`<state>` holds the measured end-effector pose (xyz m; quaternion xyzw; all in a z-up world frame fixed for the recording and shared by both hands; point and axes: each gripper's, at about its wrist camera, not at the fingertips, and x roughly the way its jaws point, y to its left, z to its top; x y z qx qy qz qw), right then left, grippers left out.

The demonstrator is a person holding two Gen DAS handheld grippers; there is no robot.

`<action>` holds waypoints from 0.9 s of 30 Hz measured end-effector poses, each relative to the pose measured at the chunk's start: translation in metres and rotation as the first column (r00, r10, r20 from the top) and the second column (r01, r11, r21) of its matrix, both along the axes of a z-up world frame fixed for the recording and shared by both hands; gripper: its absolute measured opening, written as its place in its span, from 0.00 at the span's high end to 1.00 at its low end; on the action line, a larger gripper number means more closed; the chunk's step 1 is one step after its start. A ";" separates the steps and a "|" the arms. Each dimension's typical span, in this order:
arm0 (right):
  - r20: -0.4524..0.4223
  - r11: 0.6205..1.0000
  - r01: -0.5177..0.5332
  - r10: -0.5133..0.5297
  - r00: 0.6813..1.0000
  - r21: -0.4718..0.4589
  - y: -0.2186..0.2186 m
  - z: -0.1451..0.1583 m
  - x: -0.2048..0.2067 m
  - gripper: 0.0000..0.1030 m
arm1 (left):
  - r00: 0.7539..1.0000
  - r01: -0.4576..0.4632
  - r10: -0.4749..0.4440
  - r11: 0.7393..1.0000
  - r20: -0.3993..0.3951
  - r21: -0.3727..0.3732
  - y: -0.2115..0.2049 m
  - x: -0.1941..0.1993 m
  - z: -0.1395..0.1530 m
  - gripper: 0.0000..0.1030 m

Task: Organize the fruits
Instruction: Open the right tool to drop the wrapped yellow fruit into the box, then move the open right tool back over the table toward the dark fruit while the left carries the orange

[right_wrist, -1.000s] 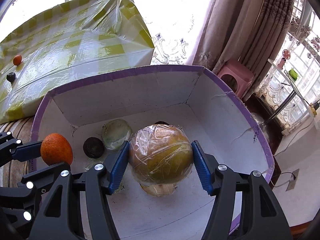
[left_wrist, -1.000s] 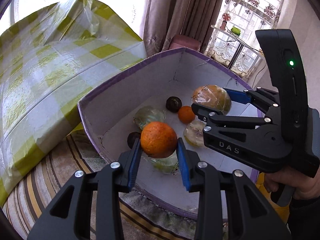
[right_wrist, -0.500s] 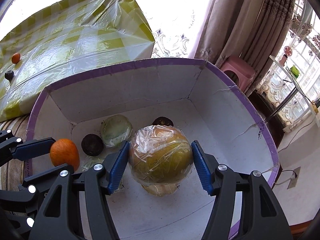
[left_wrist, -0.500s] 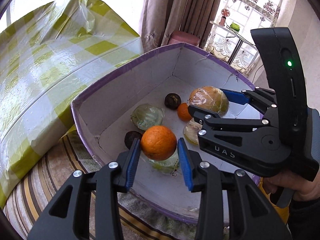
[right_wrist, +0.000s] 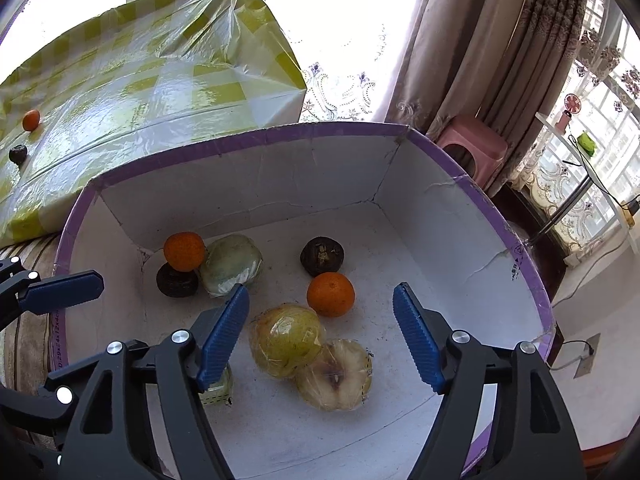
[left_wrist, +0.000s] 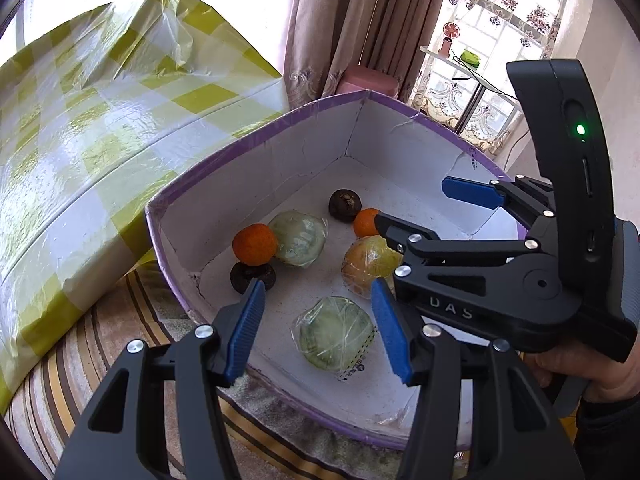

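- Both fruits have left the jaws since a second ago: the orange that sat between the left gripper (left_wrist: pixel 316 320) pads now rests in the box, and the plastic-wrapped yellow-orange fruit (right_wrist: pixel 286 340) that was in the right gripper (right_wrist: pixel 320 336) lies on the box floor.
- Left gripper: jaws spread wide, holding nothing, above the near edge of the box.
- Right gripper: jaws spread wide, holding nothing, above the middle of the box floor.
- Container: one white cardboard box with a purple rim (right_wrist: pixel 248 140), open at the top.
- Oranges in the box: two. One orange (right_wrist: pixel 184 251) lies at the far-left corner, resting on a dark round fruit (right_wrist: pixel 176 280); the second orange (right_wrist: pixel 331 294) lies near the middle of the floor.
- Dark round fruits in the box: two. The second dark fruit (right_wrist: pixel 322 256) lies just beyond the middle orange.
- Plastic-wrapped fruits in the box: four. One pale green wrapped fruit (right_wrist: pixel 231 264) touches the corner orange; one green wrapped fruit (left_wrist: pixel 334 334) lies near the near edge; one wrapped pale cut fruit (right_wrist: pixel 336 376) touches the yellow-orange one.
- Outside the box: one small orange (right_wrist: pixel 31 120) and one small dark fruit (right_wrist: pixel 18 154) on the yellow-checked plastic-covered table (right_wrist: pixel 140 112).
- Room: striped rug (left_wrist: pixel 48 380), curtains (right_wrist: pixel 480 40), pink plastic stool (right_wrist: pixel 472 148), windows.
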<state>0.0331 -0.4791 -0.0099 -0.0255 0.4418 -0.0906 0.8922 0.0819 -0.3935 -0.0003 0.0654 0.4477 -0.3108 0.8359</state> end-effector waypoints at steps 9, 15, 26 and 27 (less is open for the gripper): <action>0.031 0.999 0.007 -0.008 0.999 0.035 0.002 0.013 -0.002 0.20 | 0.996 -0.086 0.089 0.992 0.019 -0.096 0.029 -0.003 0.016 0.36; 0.110 0.998 -0.016 0.009 0.994 0.061 0.016 0.046 0.001 0.20 | 0.973 -0.224 0.230 0.965 0.028 -0.135 0.081 -0.010 0.033 0.36; 0.213 0.963 -0.225 0.191 0.958 0.146 0.097 0.081 0.013 0.17 | 0.870 -0.472 0.482 0.875 0.104 -0.111 0.186 -0.038 0.071 0.36; 0.216 0.959 -0.238 0.203 0.955 0.153 0.104 0.082 0.014 0.17 | 0.856 -0.495 0.506 0.862 0.105 -0.109 0.195 -0.040 0.073 0.36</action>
